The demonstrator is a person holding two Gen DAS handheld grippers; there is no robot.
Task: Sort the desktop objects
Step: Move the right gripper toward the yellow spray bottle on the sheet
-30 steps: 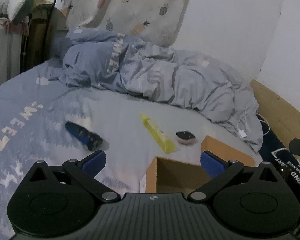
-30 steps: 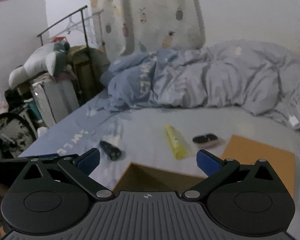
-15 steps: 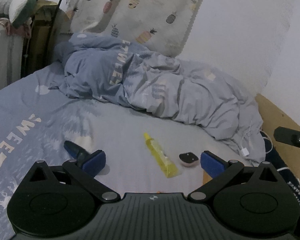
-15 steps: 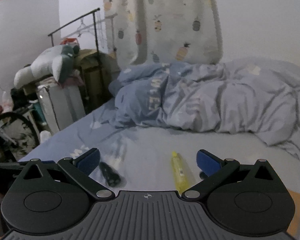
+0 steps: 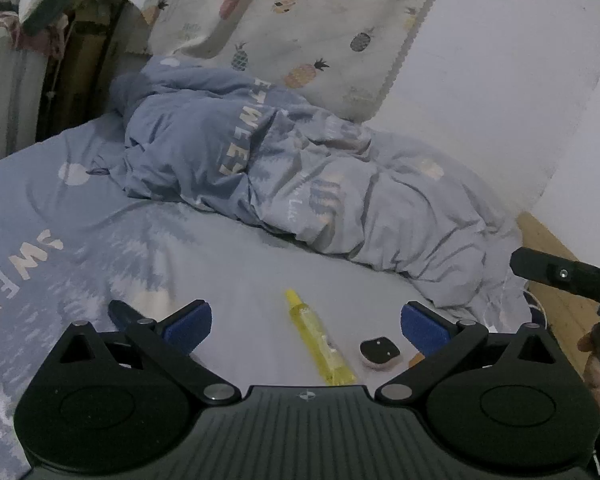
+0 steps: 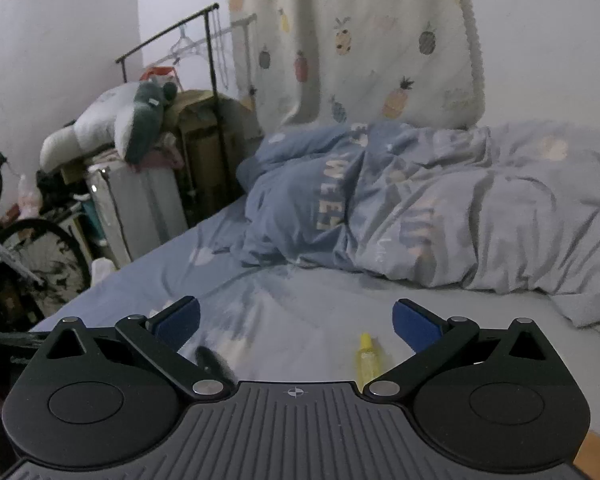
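On the light blue bedsheet [image 5: 228, 264] lie a yellow tube [image 5: 320, 344], a small black-and-pink case [image 5: 379, 353] just right of it, and a dark blue device [image 5: 120, 312] partly hidden behind my left finger. My left gripper [image 5: 306, 322] hangs open above them with nothing between its blue pads. My right gripper [image 6: 296, 322] is also open and holds nothing. In the right wrist view only the cap end of the yellow tube [image 6: 367, 354] and the tip of the dark device [image 6: 214, 362] show above the gripper body.
A rumpled blue duvet [image 5: 300, 176] fills the back of the bed below a pineapple-print curtain [image 5: 300, 20]. A wooden bed frame [image 5: 556, 276] runs along the right. A clothes rack [image 6: 204, 92], plush toy [image 6: 132, 128] and bicycle wheel [image 6: 32, 272] stand left of the bed.
Both grippers have tilted upward and drawn back. The cardboard box has dropped out of both views, and the objects on the sheet now sit lower in the frames. Jaws stayed open.
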